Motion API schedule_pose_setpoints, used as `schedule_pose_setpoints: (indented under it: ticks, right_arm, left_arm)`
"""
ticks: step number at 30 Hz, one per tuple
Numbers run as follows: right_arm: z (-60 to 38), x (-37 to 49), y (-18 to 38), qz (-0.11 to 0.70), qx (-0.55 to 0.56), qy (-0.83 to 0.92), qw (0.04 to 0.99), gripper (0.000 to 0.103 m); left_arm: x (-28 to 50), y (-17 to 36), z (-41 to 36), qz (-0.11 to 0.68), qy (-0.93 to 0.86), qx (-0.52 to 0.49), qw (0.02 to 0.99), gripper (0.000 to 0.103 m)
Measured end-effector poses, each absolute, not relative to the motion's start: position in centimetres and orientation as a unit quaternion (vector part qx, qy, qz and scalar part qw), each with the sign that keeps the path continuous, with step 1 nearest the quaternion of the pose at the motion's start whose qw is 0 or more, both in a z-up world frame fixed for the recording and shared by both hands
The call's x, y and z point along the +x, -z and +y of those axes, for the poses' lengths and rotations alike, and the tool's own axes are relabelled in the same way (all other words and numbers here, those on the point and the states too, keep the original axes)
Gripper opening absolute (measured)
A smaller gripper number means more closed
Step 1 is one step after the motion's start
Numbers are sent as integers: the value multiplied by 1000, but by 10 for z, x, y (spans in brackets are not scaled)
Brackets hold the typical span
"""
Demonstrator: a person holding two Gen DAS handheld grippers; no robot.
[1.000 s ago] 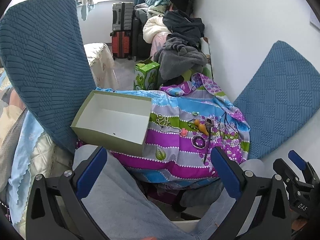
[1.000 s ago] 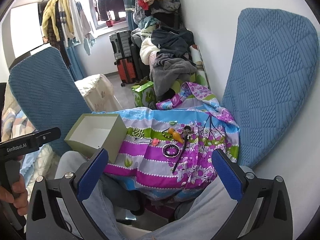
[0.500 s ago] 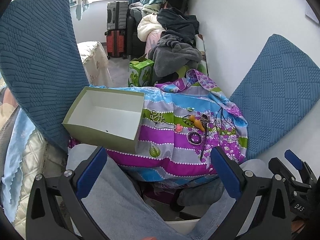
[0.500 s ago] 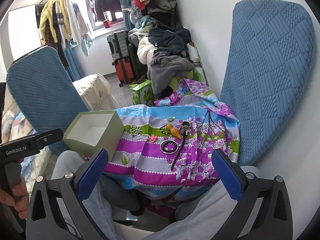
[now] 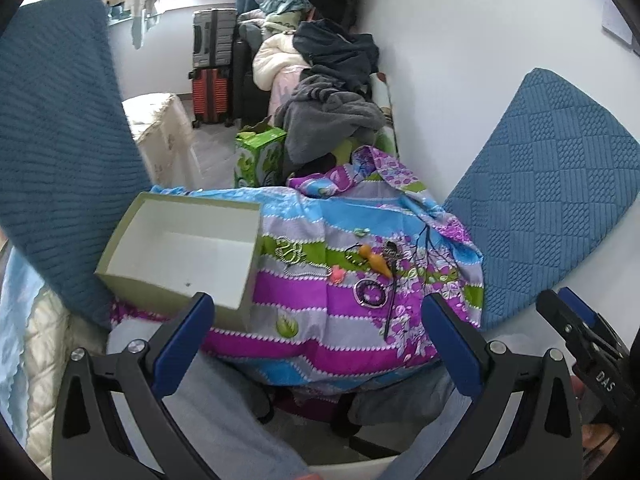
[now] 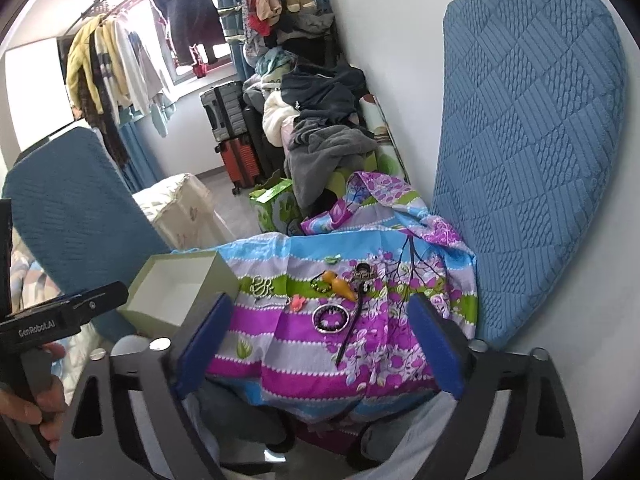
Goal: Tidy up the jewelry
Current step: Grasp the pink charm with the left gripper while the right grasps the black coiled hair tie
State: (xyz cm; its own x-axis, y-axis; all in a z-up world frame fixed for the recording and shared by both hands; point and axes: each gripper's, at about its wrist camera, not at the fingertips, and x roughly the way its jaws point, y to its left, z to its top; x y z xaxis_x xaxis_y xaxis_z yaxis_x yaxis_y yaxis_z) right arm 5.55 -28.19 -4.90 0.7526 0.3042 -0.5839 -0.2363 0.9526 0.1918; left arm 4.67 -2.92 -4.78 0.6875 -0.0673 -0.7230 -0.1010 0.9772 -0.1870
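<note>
Soft daylight comes from the bright window (image 6: 192, 60) at the room's far end, where the glass is blown out to white glare. The pale wall (image 5: 460, 80) reflects it evenly, so shadows stay faint. Both views are sharp at the centre, though the fisheye lens bends straight lines strongly outward and black vignetting fills the corners. The right wrist view looks slightly brighter.

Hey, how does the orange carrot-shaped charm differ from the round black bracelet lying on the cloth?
The carrot-shaped charm is solid, tapered and bright orange; the black bracelet is an open ring of dark beads. The charm lies farther from the camera, against a dark cord; the bracelet lies nearer, beside a thin black stick. Both rest loose on the striped floral cloth, outside the empty green box, and no fingers touch either.
</note>
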Motion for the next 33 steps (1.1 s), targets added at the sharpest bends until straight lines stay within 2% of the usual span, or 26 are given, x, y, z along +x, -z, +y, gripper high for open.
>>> schedule_pose_setpoints:
  ticks: [5, 8, 11, 13, 23, 26, 27, 31, 33]
  right_arm:
    - [-284, 79, 63, 327, 60, -158, 930, 64]
    - [-285, 96, 81, 338, 60, -157, 926, 51]
    - [-284, 109, 98, 348, 61, -157, 922, 42]
    - [-283, 122, 117, 362, 63, -162, 916, 39]
    - [-271, 173, 187, 394, 48, -171, 902, 38]
    - [-267, 185, 204, 405, 45, -176, 896, 38]
    - [-265, 190, 212, 414, 45, -180, 891, 36]
    - [-257, 205, 236, 438, 38, -187, 879, 21]
    - [-252, 214, 252, 458, 37, -192, 867, 18]
  left_arm:
    - [71, 59, -39, 394, 14, -99, 914, 99]
    - [87, 71, -41, 397, 25, -103, 912, 92]
    - [103, 86, -41, 402, 35, -104, 909, 82]
    - [113, 97, -43, 408, 44, -106, 906, 73]
    - [160, 166, -51, 457, 67, -113, 880, 58]
    - [176, 187, -54, 475, 77, -121, 868, 50]
    - [182, 195, -54, 481, 81, -125, 864, 50]
    - [202, 222, -61, 500, 95, -125, 851, 42]
    - [210, 234, -61, 509, 101, -127, 845, 36]
